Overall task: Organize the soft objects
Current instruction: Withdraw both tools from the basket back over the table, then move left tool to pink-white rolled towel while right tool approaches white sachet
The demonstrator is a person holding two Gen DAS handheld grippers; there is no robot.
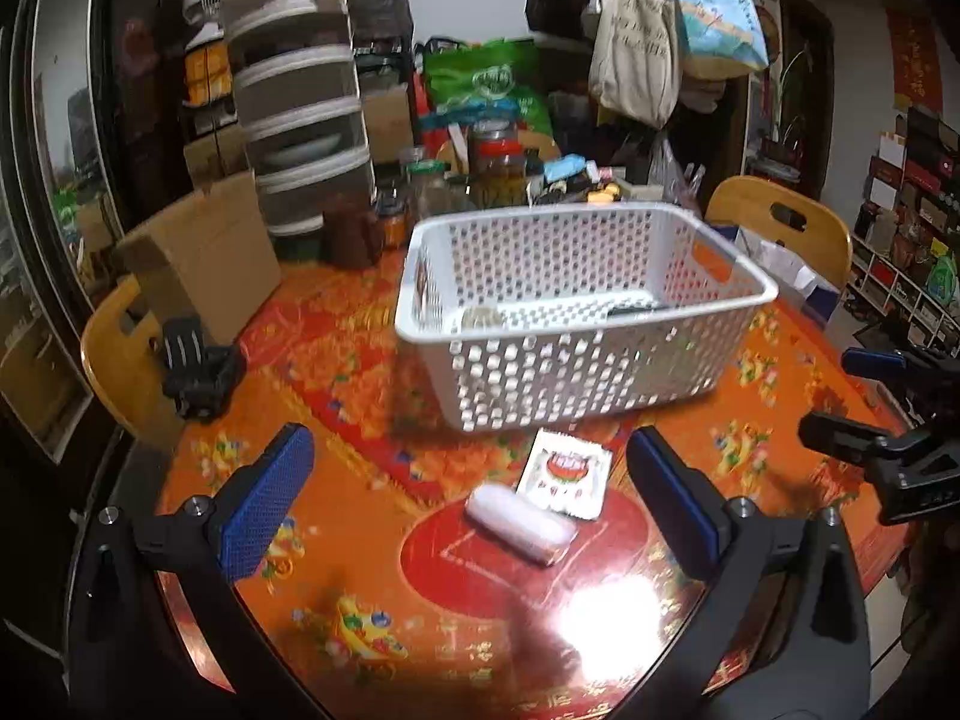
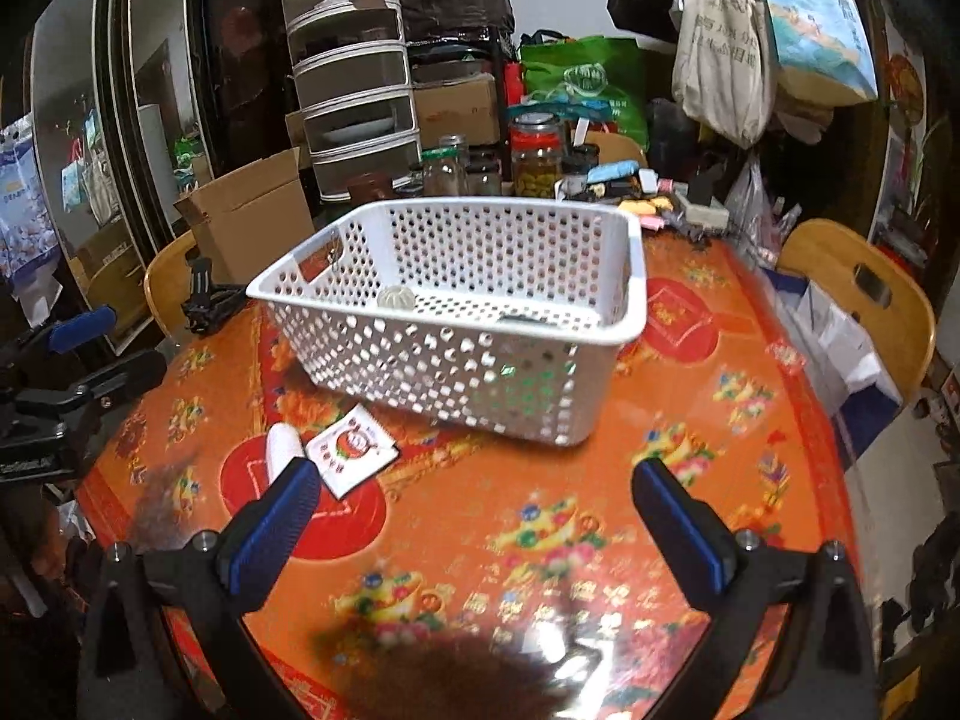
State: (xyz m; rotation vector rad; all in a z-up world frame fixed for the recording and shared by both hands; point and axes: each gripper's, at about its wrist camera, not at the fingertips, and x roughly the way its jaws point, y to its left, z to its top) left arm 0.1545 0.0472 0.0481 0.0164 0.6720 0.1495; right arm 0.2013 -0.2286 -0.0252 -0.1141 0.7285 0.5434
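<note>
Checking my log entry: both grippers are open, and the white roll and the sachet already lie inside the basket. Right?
Not quite. The white roll and sachet lie on the table, in front of the basket, as the left wrist view shows. Both grippers are open.

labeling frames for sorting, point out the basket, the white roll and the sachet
basket (image 1: 600, 384): left wrist view, on its perforated front wall
white roll (image 1: 519, 521): left wrist view, middle of its top
sachet (image 2: 351, 447): right wrist view, on the red print at its centre

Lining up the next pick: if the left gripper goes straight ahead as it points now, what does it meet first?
Probably the white roll on the table, lying between the open left gripper fingers, with the sachet just beyond; depth is uncertain.
</note>
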